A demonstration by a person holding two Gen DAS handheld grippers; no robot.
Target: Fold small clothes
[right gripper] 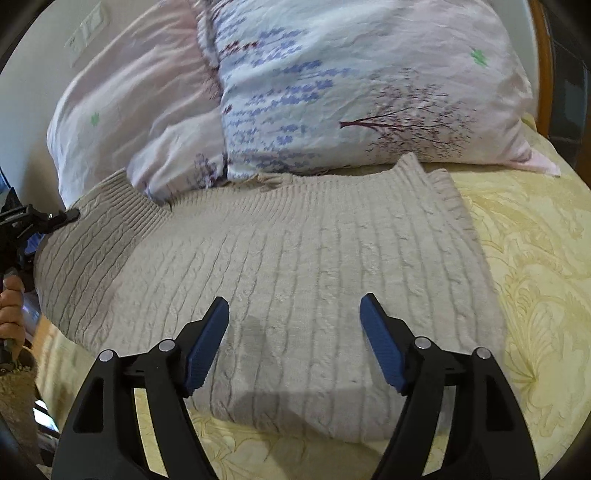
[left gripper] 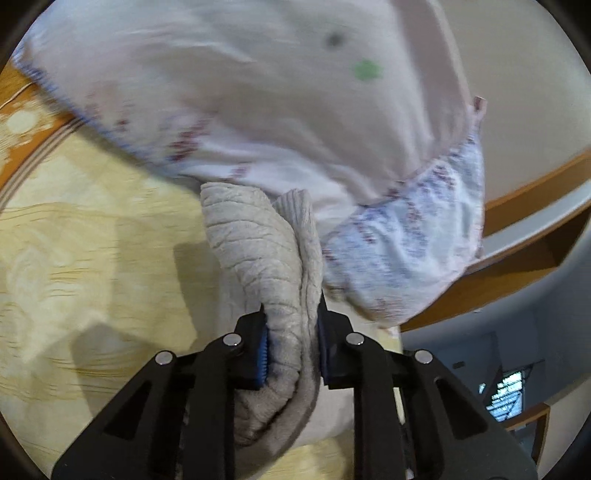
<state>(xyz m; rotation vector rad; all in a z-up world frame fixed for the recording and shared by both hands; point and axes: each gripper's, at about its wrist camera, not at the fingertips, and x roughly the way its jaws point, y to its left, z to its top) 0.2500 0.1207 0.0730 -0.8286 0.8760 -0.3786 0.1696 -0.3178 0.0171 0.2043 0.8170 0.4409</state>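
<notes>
A beige cable-knit sweater (right gripper: 295, 280) lies spread on the yellow bedspread (right gripper: 539, 266), its collar end toward the pillows. My left gripper (left gripper: 291, 347) is shut on a bunched fold of the sweater (left gripper: 258, 251) and holds it raised off the bed. It also shows at the far left of the right wrist view (right gripper: 55, 218), at the sweater's left edge. My right gripper (right gripper: 295, 332) is open and empty, hovering just over the sweater's near part with the fingers apart.
Two pink and white pillows with blue flowers and a tree print (right gripper: 369, 92) lie against the sweater's far edge; one fills the top of the left wrist view (left gripper: 295, 92). A wooden bed frame (left gripper: 517, 206) runs along the right. A wall with a switch plate (right gripper: 85, 33) stands behind.
</notes>
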